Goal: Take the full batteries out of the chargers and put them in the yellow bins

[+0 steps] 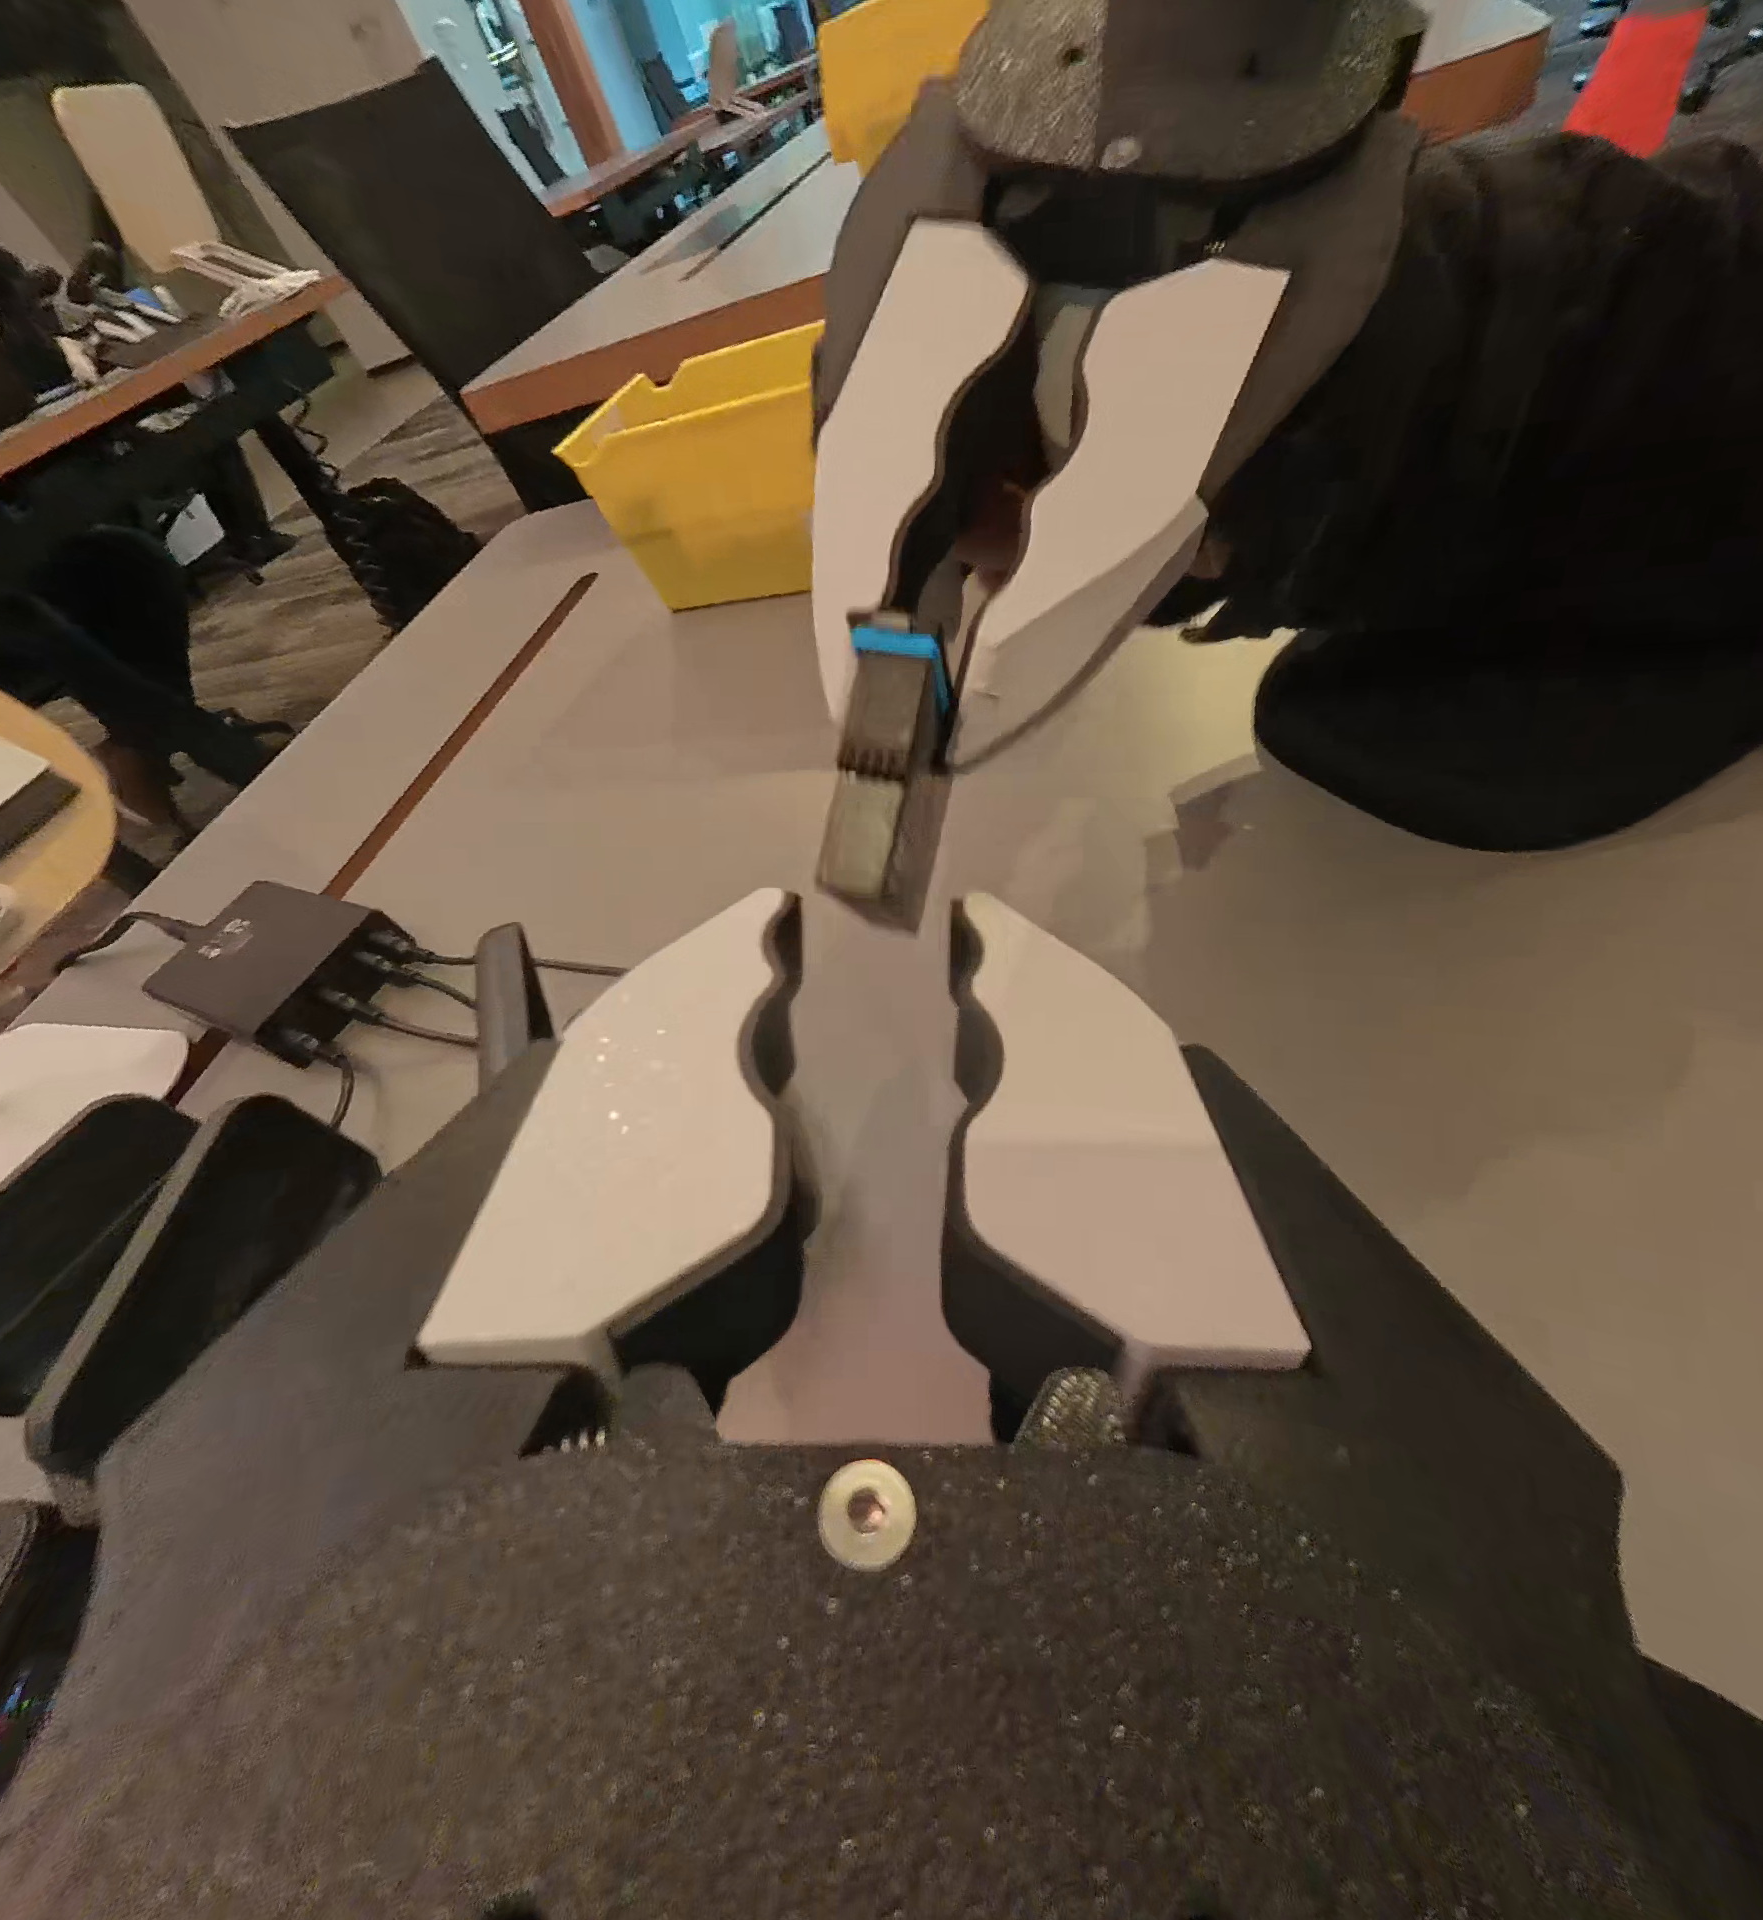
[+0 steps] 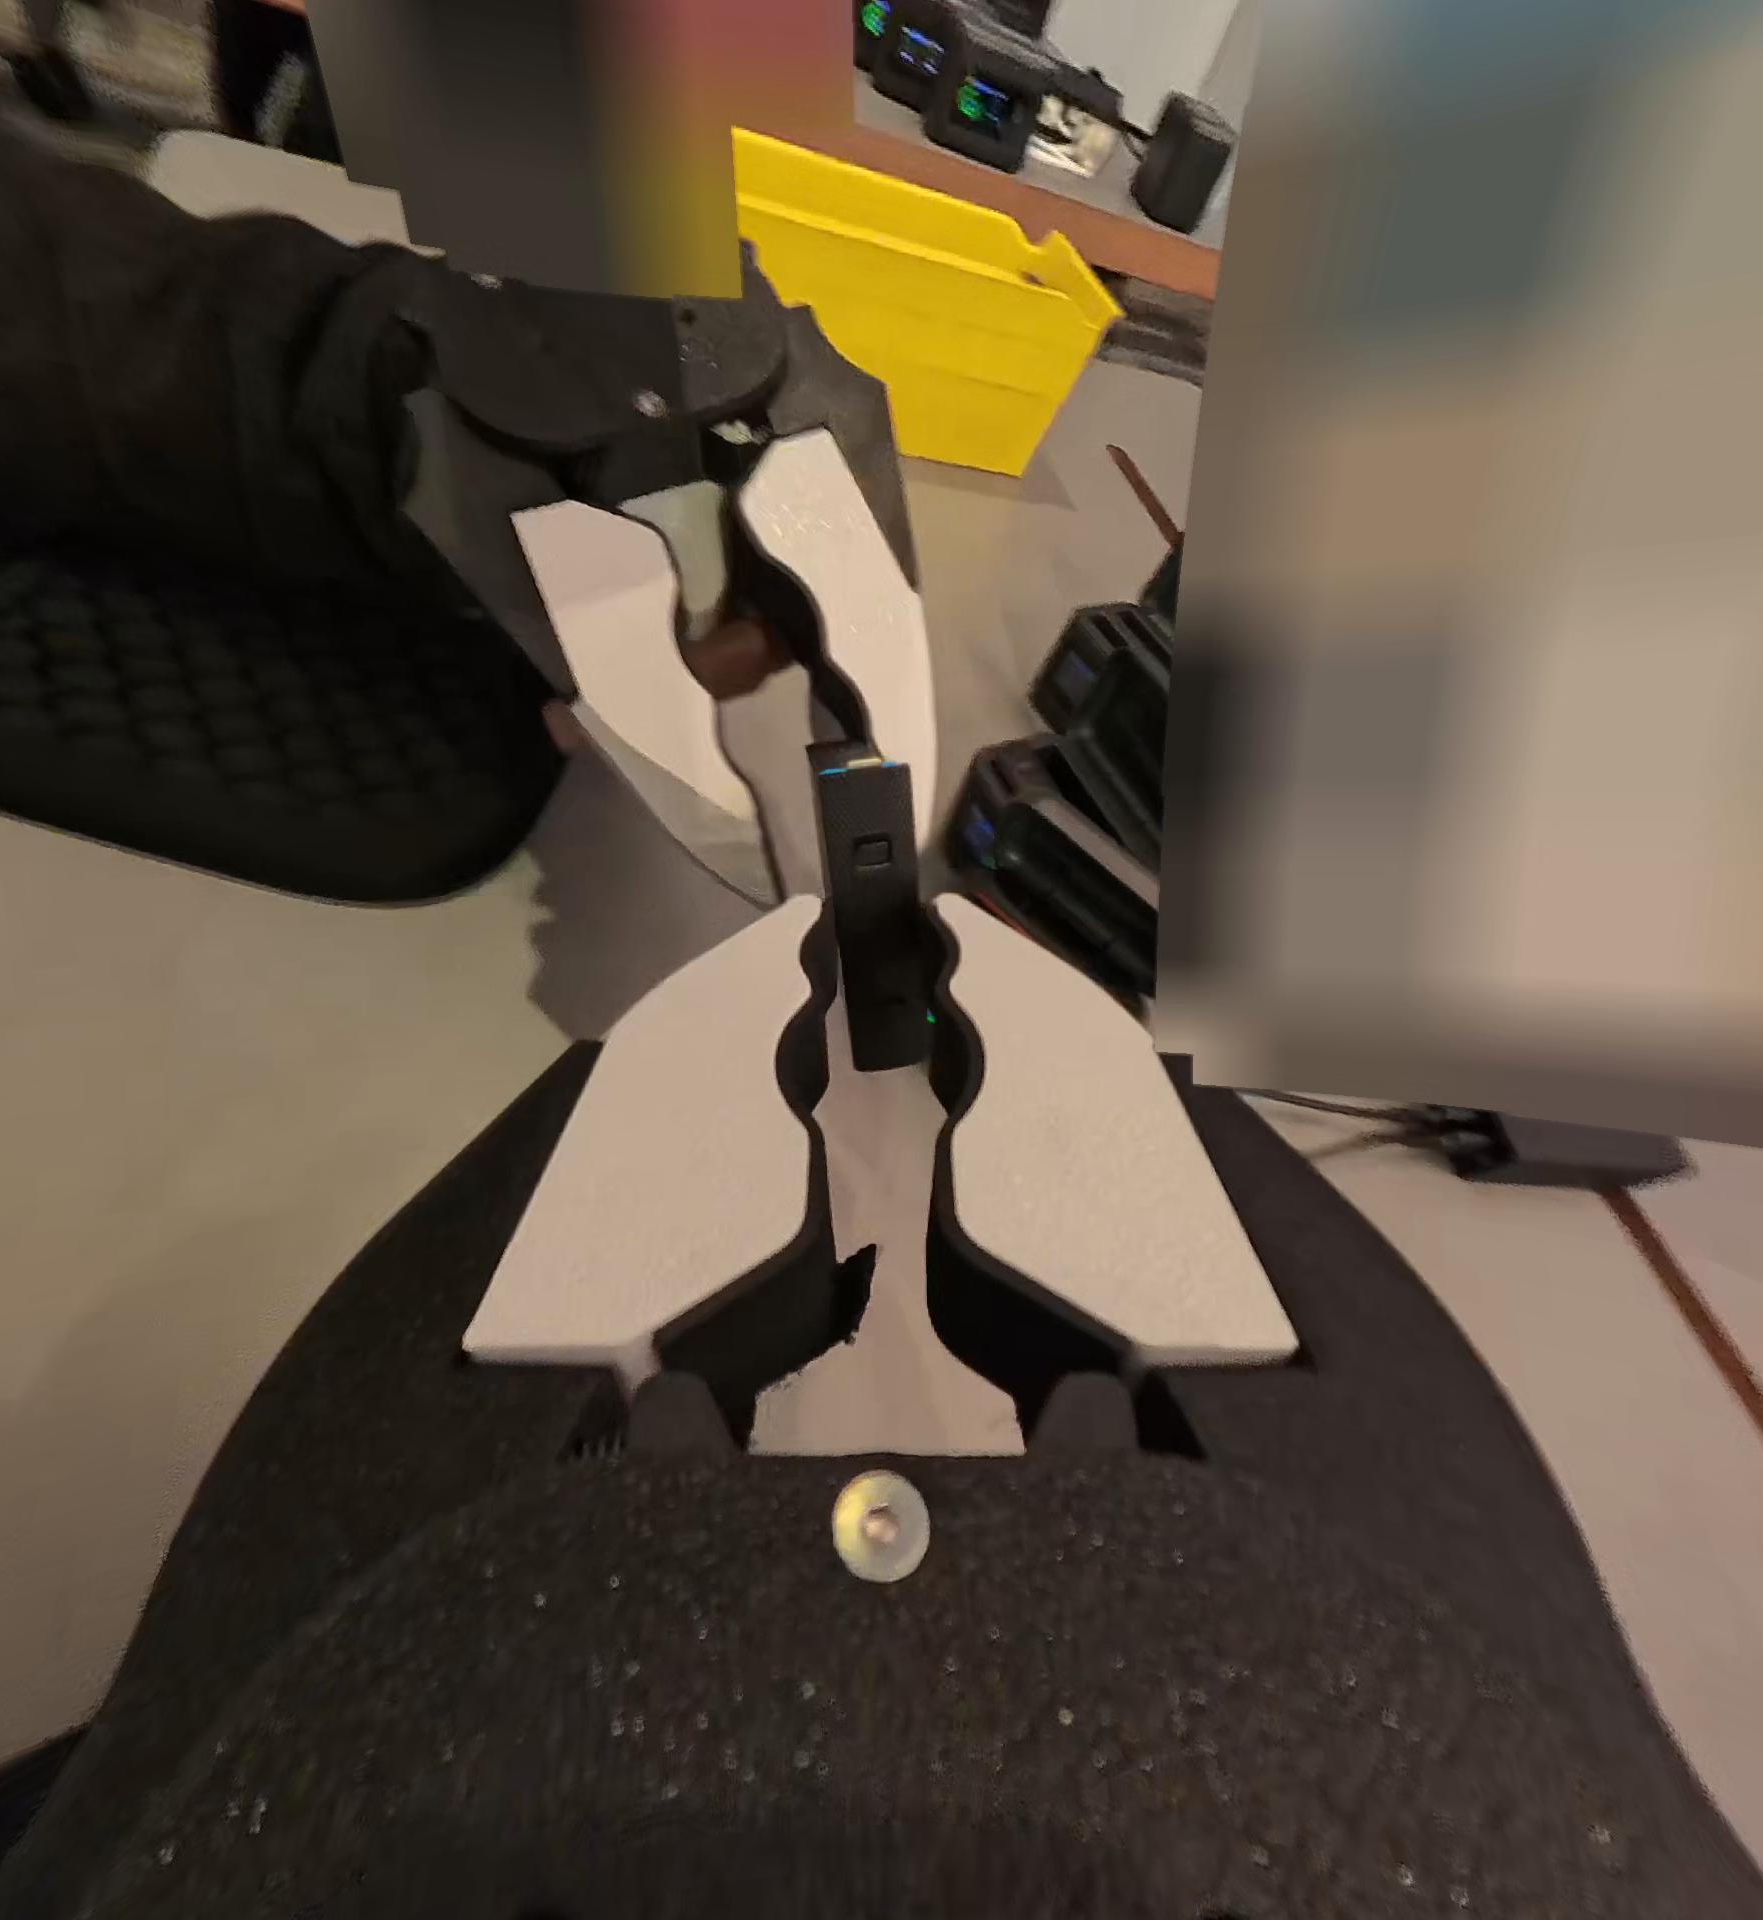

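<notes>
A black battery with blue trim (image 1: 882,769) is clamped in my right gripper (image 2: 879,914), which is shut on its rear half. Its free end sticks out forward (image 2: 856,821). My left gripper (image 1: 877,909) is open, with its two fingertips on either side of that free end and small gaps on both sides. In the right wrist view the left gripper (image 2: 841,831) reaches in from the upper left, above the grey table (image 1: 1376,1039). A yellow bin (image 1: 711,488) stands on the table behind both grippers and also shows in the right wrist view (image 2: 939,312).
Black chargers (image 1: 129,1247) sit at the table's left, with a flat black hub (image 1: 253,956) and its cables. More chargers (image 2: 1085,831) and the hub (image 2: 1563,1153) show in the right wrist view. A black-sleeved arm (image 1: 1531,468) and a black chair (image 2: 181,727) fill one side. The grippers are tip to tip, or close to it.
</notes>
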{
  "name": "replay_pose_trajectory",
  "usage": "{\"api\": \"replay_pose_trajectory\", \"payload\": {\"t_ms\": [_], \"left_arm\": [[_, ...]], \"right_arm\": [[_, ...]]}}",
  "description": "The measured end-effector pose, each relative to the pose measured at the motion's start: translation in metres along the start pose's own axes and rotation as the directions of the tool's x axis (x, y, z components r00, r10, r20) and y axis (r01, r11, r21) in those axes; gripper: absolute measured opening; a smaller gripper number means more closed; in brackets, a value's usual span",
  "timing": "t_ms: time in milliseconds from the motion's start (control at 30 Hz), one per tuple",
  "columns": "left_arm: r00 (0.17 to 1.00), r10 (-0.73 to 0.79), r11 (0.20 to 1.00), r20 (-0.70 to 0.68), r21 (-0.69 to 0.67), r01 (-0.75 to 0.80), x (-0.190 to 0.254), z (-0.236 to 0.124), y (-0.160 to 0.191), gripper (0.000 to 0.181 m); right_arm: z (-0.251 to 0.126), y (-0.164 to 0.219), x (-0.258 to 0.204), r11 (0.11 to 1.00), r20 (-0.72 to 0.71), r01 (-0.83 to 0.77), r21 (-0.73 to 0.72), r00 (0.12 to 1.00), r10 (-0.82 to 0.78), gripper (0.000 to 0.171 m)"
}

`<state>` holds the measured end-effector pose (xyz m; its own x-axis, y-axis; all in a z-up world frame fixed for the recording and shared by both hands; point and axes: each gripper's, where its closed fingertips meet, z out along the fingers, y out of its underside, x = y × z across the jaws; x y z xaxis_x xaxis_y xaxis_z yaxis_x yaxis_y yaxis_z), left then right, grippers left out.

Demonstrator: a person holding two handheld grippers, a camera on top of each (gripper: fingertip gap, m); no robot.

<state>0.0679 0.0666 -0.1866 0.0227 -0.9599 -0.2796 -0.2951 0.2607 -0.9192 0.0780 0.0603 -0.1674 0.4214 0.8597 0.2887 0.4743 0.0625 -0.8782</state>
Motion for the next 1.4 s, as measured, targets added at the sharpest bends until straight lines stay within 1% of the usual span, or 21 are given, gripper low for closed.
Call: {"api": "replay_pose_trajectory", "payload": {"t_ms": [67, 133, 200, 300, 400, 467, 533, 633, 800, 933, 1133, 1400], "left_arm": [[0.999, -0.028, 1.000, 0.033, -0.012, 0.029, -0.009, -0.002, 0.002, 0.033], [0.997, -0.047, 0.998, 0.069, -0.037, 0.049, -0.018, -0.003, 0.008, 0.035], [0.994, -0.061, 0.996, 0.089, -0.064, 0.067, -0.025, -0.005, 0.015, 0.035], [0.991, -0.074, 0.993, 0.111, -0.081, 0.083, -0.033, -0.007, 0.020, 0.035], [0.988, -0.089, 0.992, 0.125, -0.079, 0.099, -0.036, -0.007, 0.021, 0.034], [0.987, -0.091, 0.991, 0.133, -0.089, 0.103, -0.038, -0.007, 0.024, 0.032], [0.986, -0.088, 0.990, 0.143, -0.097, 0.102, -0.040, -0.007, 0.027, 0.031], [0.982, -0.106, 0.988, 0.155, -0.096, 0.122, -0.043, -0.007, 0.030, 0.030], [0.977, -0.131, 0.983, 0.166, -0.103, 0.149, -0.046, -0.007, 0.037, 0.028], [0.974, -0.149, 0.978, 0.171, -0.118, 0.170, -0.048, -0.007, 0.045, 0.026], [0.971, -0.168, 0.973, 0.169, -0.131, 0.191, -0.049, -0.004, 0.056, 0.025], [0.971, -0.178, 0.968, 0.160, -0.147, 0.202, -0.046, -0.003, 0.058, 0.027]], "right_arm": [[-0.017, 0.001, 0.020, 0.998, -0.092, 0.042, -0.055, 0.995, -0.047, 0.014], [-0.047, 0.000, 0.047, 0.988, -0.181, 0.082, -0.128, 0.978, -0.105, 0.015], [-0.087, 0.005, 0.086, 0.961, -0.275, 0.104, -0.257, 0.945, -0.176, 0.015], [-0.150, 0.028, 0.153, 0.866, -0.365, 0.075, -0.494, 0.887, -0.285, 0.015], [-0.199, 0.069, 0.205, 0.747, -0.359, -0.023, -0.664, 0.887, -0.292, 0.014], [-0.220, 0.099, 0.228, 0.673, -0.331, -0.075, -0.736, 0.907, -0.261, 0.015], [-0.234, 0.129, 0.243, 0.605, -0.295, -0.109, -0.789, 0.931, -0.216, 0.015], [-0.243, 0.167, 0.252, 0.521, -0.230, -0.125, -0.844, 0.963, -0.142, 0.015], [-0.235, 0.210, 0.253, 0.431, -0.112, -0.071, -0.899, 0.991, -0.069, 0.015], [-0.225, 0.233, 0.256, 0.410, -0.081, -0.052, -0.911, 0.995, -0.053, 0.015], [-0.225, 0.244, 0.264, 0.382, -0.095, -0.052, -0.923, 0.991, -0.095, 0.016], [-0.227, 0.236, 0.270, 0.412, -0.141, -0.081, -0.908, 0.983, -0.117, 0.021]]}}
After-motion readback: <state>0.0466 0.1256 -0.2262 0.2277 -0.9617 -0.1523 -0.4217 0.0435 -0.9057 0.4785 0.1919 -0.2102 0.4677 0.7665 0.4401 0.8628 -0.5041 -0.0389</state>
